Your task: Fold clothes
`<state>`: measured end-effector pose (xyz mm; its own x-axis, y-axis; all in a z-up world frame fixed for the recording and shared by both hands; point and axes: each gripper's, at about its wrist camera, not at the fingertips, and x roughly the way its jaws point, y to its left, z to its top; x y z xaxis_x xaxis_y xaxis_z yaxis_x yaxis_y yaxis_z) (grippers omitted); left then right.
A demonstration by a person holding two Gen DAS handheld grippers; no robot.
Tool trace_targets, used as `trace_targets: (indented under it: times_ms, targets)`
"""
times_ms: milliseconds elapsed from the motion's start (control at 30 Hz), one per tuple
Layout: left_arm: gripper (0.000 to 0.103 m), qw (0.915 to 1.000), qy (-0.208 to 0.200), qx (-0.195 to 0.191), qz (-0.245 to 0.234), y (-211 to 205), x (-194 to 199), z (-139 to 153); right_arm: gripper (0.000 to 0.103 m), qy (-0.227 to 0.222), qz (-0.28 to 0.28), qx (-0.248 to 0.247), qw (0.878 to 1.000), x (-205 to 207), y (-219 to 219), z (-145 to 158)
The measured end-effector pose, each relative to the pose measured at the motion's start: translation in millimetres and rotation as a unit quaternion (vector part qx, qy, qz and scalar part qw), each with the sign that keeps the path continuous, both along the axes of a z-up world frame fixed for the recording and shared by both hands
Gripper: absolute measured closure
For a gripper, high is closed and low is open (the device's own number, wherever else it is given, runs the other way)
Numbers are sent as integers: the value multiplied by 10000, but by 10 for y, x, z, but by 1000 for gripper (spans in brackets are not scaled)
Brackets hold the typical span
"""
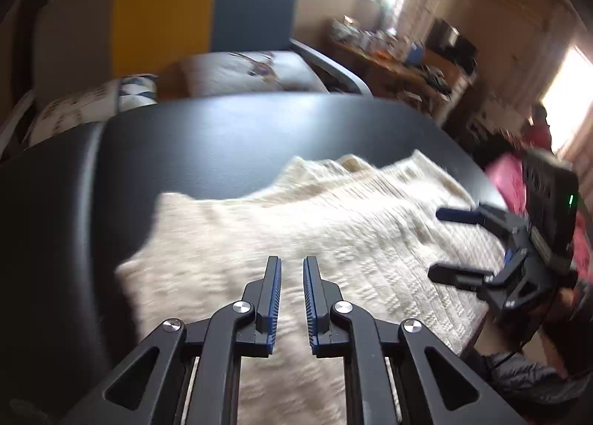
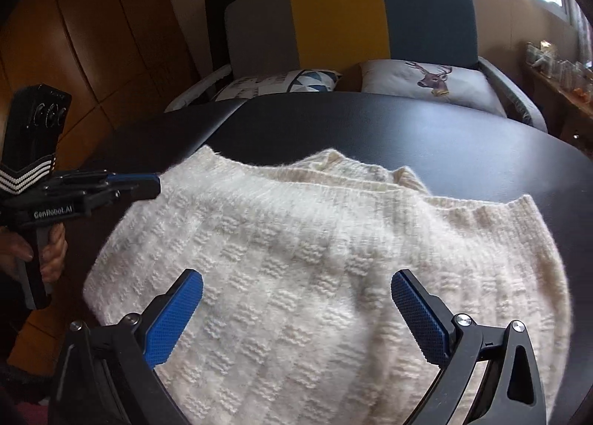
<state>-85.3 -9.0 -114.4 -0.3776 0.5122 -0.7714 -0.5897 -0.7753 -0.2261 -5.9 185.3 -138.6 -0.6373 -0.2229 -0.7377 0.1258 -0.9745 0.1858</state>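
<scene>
A cream sweater of chunky, fuzzy knit, ribbed at its hem, lies on a smooth black worktop with a dull satin sheen. The right hand-held gripper is matt black plastic with bright metal pivots and blue pads of fine dimpled texture. Behind, wardrobe doors show glossy brown wood.

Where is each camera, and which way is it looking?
Left wrist: sits on the left gripper, looks down over the sweater to the sofa; the right gripper shows too.
Right wrist: sits on the right gripper, same way; the left gripper and a hand show.
Both share the sweater, table and sofa.
</scene>
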Motion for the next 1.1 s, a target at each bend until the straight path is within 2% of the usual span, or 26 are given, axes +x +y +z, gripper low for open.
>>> trace_targets:
  times_ms: [100,133,167,233,300,400,533,633,767,900,967,1033,1100]
  targets:
    - [91,9992,27,-309,-250,290,-87,-119,0,-274,-214,174,9992,-76,210,-83]
    - [89,9985,23,-535,-110,343,-157,-215,0,-373,-303,265,9985,-108,280,-120]
    - [89,9978,-153,-650,6,370,-227,-347,0,-509,-440,376,9970,-155,356,-189]
    - [89,9988,-371,-262,200,287,-268,-422,0,-748,-680,327,9943,-199,492,-353]
    - [89,9981,-486,-43,371,217,-256,-438,0,-550,-696,379,9953,-157,489,-375]
    - [89,9986,-239,-115,454,237,-153,-439,0,-442,-752,418,9953,-124,466,-382]
    - [89,9982,-134,-191,561,286,-117,-404,0,-399,-751,419,9955,-115,478,-373]
    - [89,9974,-204,45,694,188,-123,-273,0,-421,-718,523,9952,-124,447,-343]
    - [88,9951,-192,102,969,-7,-28,-146,0,-477,-630,607,9950,-130,415,-239]
    - [86,9925,-88,9,1223,-263,146,-40,0,-437,-490,1033,9925,-18,388,-109]
    - [86,9910,-27,-89,1333,-400,240,-18,0,-467,-489,1094,9917,89,445,-75]
    - [85,9882,-81,-85,1524,-592,312,-46,0,-575,-509,1033,9917,199,529,-86]
    - [84,9841,-300,98,1746,-807,355,-122,0,-734,-498,774,9930,286,615,-175]
